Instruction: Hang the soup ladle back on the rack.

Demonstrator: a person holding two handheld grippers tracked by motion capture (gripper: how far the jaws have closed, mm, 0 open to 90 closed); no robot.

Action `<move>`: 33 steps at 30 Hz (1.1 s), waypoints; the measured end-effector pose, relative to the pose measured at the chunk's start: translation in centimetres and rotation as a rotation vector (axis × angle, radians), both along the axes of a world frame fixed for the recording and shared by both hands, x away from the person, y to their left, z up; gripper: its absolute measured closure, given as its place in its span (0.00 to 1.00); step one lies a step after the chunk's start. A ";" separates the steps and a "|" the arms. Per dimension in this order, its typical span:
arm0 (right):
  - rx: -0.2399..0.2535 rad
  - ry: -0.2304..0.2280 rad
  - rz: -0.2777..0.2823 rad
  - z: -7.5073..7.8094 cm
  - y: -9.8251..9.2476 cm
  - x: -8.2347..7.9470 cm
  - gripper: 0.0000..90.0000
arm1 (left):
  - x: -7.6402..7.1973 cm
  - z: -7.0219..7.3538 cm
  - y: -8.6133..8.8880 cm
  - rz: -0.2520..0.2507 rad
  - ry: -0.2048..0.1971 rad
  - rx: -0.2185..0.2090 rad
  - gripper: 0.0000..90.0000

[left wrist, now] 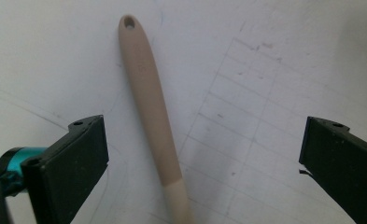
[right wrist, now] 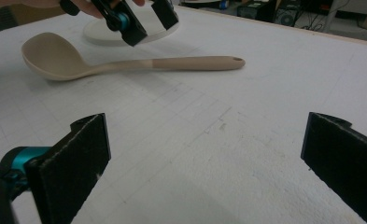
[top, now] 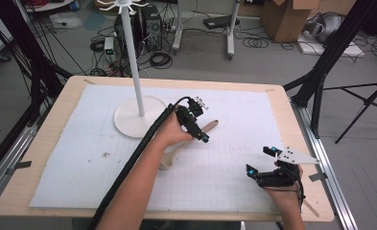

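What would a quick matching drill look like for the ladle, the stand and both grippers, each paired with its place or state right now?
Things:
1. ladle
2. left gripper
3. right gripper
4. white stand

Places or states:
A. open, near the table's right front corner, away from the ladle
B. upright on a round base at the back of the mat
C. lying flat on the mat
D. open, above the ladle's handle

Pairs: 1-C, 2-D, 3-A, 4-B

Both forearms are showing bare, no sleeves; each hand is gripping a black two-jaw tool with teal fittings, the left gripper (top: 199, 123) trailing a thick black ribbed cable, the right gripper (top: 261, 160) wearing a pale three-cornered plate on top
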State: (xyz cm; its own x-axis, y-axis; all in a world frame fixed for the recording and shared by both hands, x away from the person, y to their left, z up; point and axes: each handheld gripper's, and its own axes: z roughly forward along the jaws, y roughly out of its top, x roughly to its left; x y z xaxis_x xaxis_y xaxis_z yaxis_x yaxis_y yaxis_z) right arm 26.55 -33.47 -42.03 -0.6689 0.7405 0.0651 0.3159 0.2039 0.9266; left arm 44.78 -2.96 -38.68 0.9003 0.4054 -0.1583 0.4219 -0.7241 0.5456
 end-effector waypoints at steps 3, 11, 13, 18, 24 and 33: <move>0.003 0.003 0.001 0.0 0.0 0.0 0.00 | 0.6 -0.5 -0.4 0.013 0.021 0.024 0.02; 0.003 0.006 0.006 -0.1 0.0 0.0 0.00 | 1.2 -2.0 -0.6 0.031 0.045 0.091 0.02; 0.002 0.004 0.006 -0.1 0.0 0.0 0.00 | 1.2 -2.1 -0.7 0.037 0.044 0.101 0.02; 0.003 0.009 0.010 -0.1 0.1 0.0 0.00 | 1.4 -2.8 -0.9 0.040 0.047 0.143 0.02; 0.000 0.006 0.009 -0.1 0.1 0.1 0.00 | 1.5 -2.8 -0.7 0.023 0.064 0.159 0.17; -0.005 0.013 0.017 -0.2 0.3 0.1 0.00 | 1.6 -2.6 -0.4 0.023 0.049 0.176 0.32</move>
